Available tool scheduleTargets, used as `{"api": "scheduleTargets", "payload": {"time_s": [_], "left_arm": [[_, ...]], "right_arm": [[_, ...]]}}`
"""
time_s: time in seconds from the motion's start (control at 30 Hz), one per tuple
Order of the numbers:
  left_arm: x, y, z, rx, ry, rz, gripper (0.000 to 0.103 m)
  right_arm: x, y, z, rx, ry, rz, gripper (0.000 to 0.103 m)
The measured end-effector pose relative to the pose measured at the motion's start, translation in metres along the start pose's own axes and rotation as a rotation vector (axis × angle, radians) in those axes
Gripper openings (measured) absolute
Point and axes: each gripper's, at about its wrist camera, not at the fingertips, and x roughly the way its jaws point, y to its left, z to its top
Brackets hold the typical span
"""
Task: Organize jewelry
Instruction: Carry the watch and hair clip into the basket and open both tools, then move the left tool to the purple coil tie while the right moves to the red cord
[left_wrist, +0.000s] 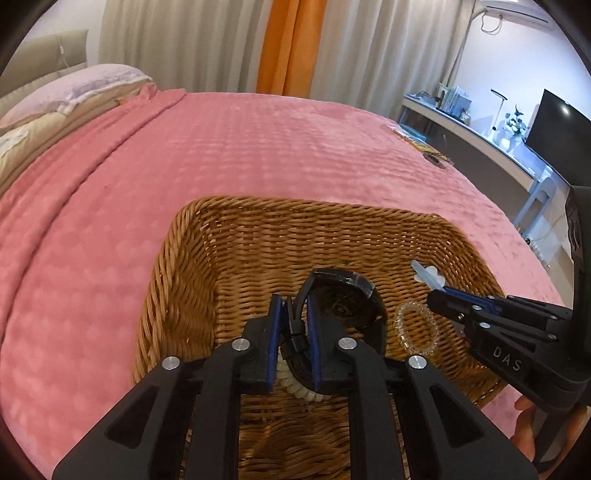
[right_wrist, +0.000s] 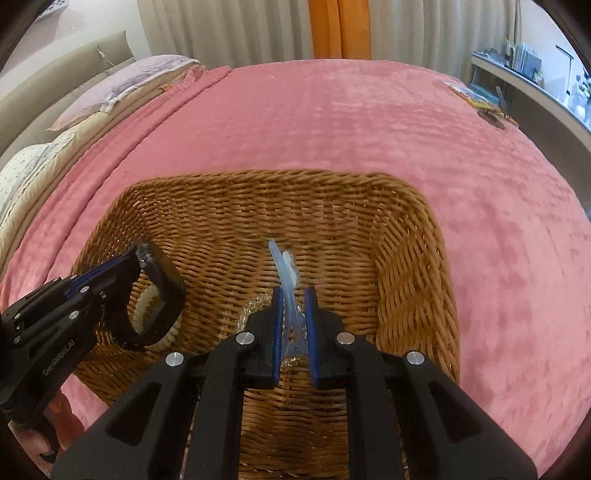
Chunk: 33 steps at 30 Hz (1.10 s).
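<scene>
A wicker basket (left_wrist: 192, 266) (right_wrist: 406, 229) sits on the pink bed. My left gripper (left_wrist: 294, 301) (right_wrist: 142, 260) is shut on the strap of a black watch (left_wrist: 347, 299) (right_wrist: 168, 291) and holds it inside the basket. My right gripper (right_wrist: 294, 291) (left_wrist: 434, 297) is shut on a pale blue hair clip (right_wrist: 284, 266) (left_wrist: 428, 275) over the basket's middle. A clear coil bracelet (left_wrist: 415, 328) (right_wrist: 255, 306) and a cream coil bracelet (left_wrist: 299, 387) (right_wrist: 147, 306) lie on the basket floor.
The pink blanket (left_wrist: 221, 155) (right_wrist: 332, 122) covers the bed around the basket. Pillows (left_wrist: 55, 99) lie at the far left. Small items (left_wrist: 424, 144) (right_wrist: 480, 103) lie at the bed's far right corner. A desk with a monitor (left_wrist: 554, 125) stands at the right.
</scene>
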Motion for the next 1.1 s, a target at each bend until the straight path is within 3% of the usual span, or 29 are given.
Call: {"api": "scheduleTargets", "payload": {"time_s": [0.1,0.23,0.5,0.8,1.0,1.1], "left_arm": [[-0.011,0.001,0.002,-0.008,-0.017,-0.023,0.020],[-0.041,0.000,0.002,0.000,-0.064,-0.027,0.038],[-0.130,-0.003,-0.019,0.014,-0.155,-0.097,0.039],[-0.211,-0.019,-0.065,0.057,-0.207,-0.151,0.039],[-0.229,-0.020,-0.108,0.070,-0.183,-0.159,0.039],[-0.222,-0.010,-0.131,0.043,-0.138,-0.174,0.039]], "right_arm": [[-0.004,-0.004,0.000,0.021,0.008,0.022,0.014],[-0.030,-0.003,-0.004,0.023,-0.036,0.025,0.044],[-0.110,0.011,-0.026,0.009,-0.137,0.090,0.044],[-0.188,0.048,-0.094,-0.077,-0.207,0.108,0.044],[-0.198,0.058,-0.153,-0.068,-0.172,0.135,0.044],[-0.183,0.059,-0.192,-0.041,-0.102,0.157,0.044]]}}
